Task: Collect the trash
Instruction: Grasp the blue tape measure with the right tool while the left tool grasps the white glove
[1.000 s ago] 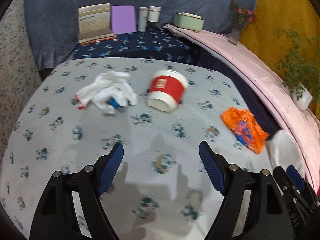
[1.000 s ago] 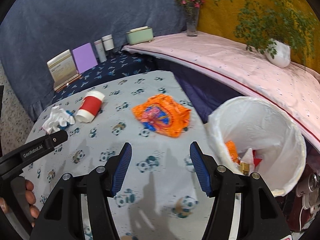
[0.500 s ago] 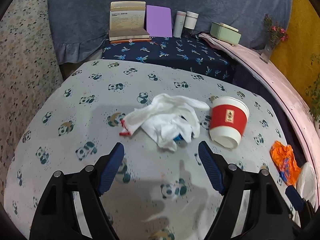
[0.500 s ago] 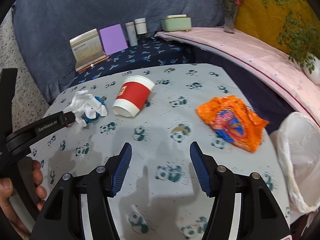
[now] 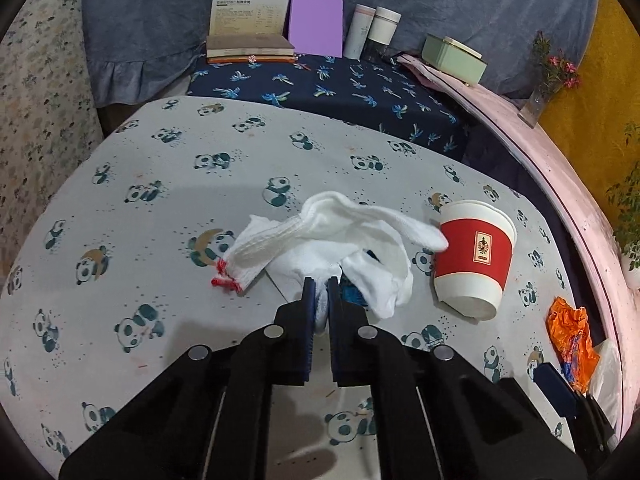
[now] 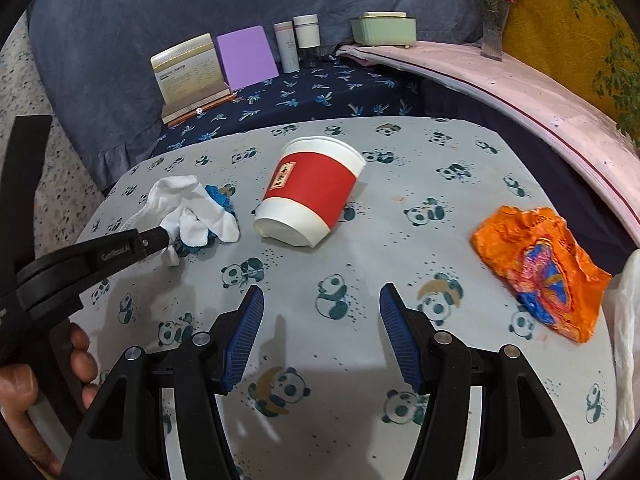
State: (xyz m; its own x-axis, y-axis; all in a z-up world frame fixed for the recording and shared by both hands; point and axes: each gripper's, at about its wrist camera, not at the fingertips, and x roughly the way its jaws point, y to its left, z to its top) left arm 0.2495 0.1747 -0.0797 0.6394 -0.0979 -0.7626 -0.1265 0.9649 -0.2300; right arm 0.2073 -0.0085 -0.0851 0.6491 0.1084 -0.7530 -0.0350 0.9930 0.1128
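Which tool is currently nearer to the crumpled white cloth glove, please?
Left. The left tool is shut on the crumpled white cloth glove; the right tool hangs open, apart from it, nearer the viewer.

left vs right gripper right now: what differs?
The left gripper is shut on the white glove; the right gripper is open and holds nothing. The left sits at the glove beside the red paper cup; the right hovers above bare panda-print tablecloth. Both have blue pads.
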